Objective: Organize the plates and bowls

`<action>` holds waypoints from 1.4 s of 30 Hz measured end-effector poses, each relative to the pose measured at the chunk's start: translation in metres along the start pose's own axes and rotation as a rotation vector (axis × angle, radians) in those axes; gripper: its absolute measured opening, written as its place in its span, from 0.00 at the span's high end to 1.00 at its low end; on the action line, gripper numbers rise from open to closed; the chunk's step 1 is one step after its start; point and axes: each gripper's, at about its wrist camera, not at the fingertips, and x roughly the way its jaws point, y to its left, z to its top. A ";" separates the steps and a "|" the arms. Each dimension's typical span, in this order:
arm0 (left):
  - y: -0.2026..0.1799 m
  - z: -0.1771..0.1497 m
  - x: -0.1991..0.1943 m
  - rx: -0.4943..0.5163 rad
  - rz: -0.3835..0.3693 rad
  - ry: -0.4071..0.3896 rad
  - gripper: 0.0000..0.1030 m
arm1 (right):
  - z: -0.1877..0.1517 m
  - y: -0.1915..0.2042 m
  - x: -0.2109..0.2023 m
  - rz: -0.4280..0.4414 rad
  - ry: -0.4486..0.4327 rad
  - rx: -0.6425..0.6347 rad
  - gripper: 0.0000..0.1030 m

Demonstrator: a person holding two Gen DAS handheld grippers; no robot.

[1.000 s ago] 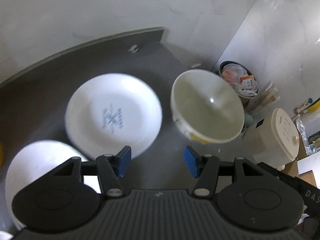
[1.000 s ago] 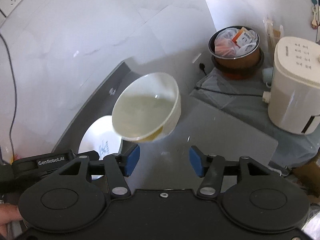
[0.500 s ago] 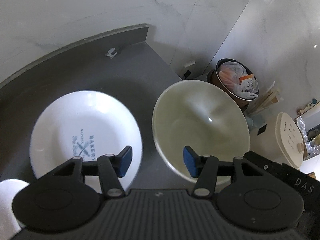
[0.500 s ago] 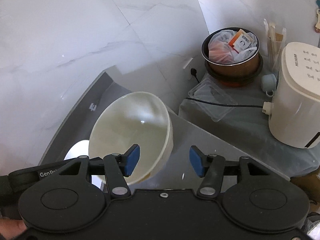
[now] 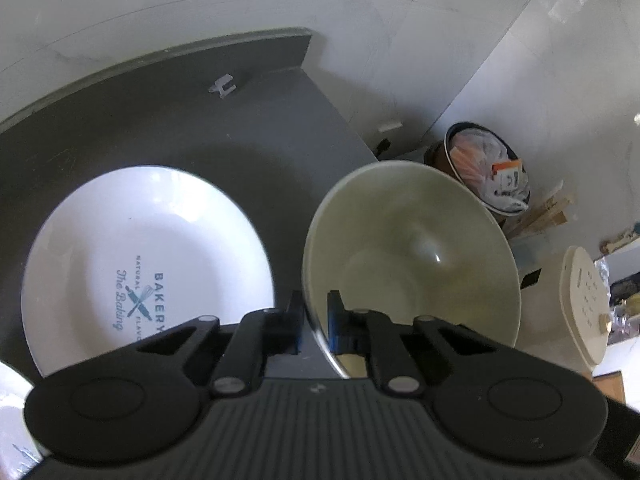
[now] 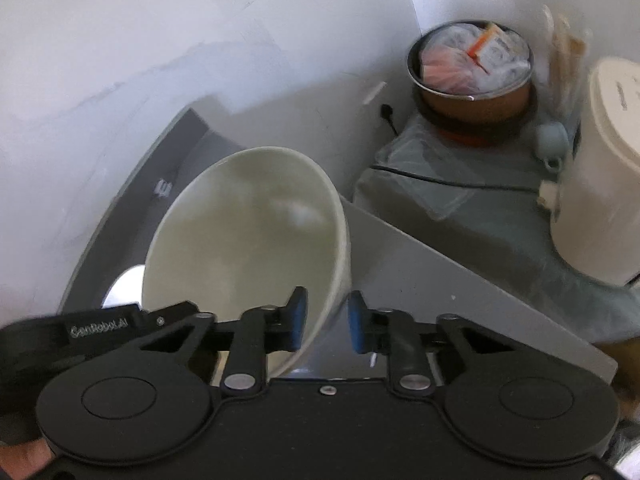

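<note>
Plates first: one white plate (image 5: pixel 148 256) printed "BAKERY" lies flat on the dark grey counter (image 5: pixel 200 128) left of the bowl, a second white rim (image 5: pixel 12 412) showing at the far left corner. One cream bowl (image 5: pixel 412 256), tilted, is held between both tools. Left gripper (image 5: pixel 314 320) pinches its near rim, tips pressed together on it. Right gripper (image 6: pixel 326 320) straddles the opposite rim, its blue pads (image 6: pixel 298 320) slightly apart from the wall.

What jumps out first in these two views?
The cream bowl at centre, its rim pinched by the left claw on one side and straddled by the right claw on the other. Left of it on the dark counter lies a white plate printed with a blue bakery logo.
</note>
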 end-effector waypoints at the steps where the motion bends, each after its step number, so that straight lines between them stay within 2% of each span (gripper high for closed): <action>1: 0.000 0.000 0.000 -0.002 0.002 0.006 0.91 | 0.000 0.006 -0.001 -0.027 0.002 -0.034 0.81; 3: 0.002 -0.001 -0.002 -0.008 -0.003 0.008 0.91 | -0.003 0.010 -0.005 -0.045 -0.007 -0.063 0.82; 21: -0.008 -0.037 -0.065 0.057 -0.031 -0.073 0.91 | -0.027 0.008 -0.071 -0.017 -0.098 -0.124 0.82; 42: -0.002 -0.098 -0.145 0.030 -0.033 -0.154 0.91 | -0.076 0.012 -0.153 0.038 -0.180 -0.232 0.82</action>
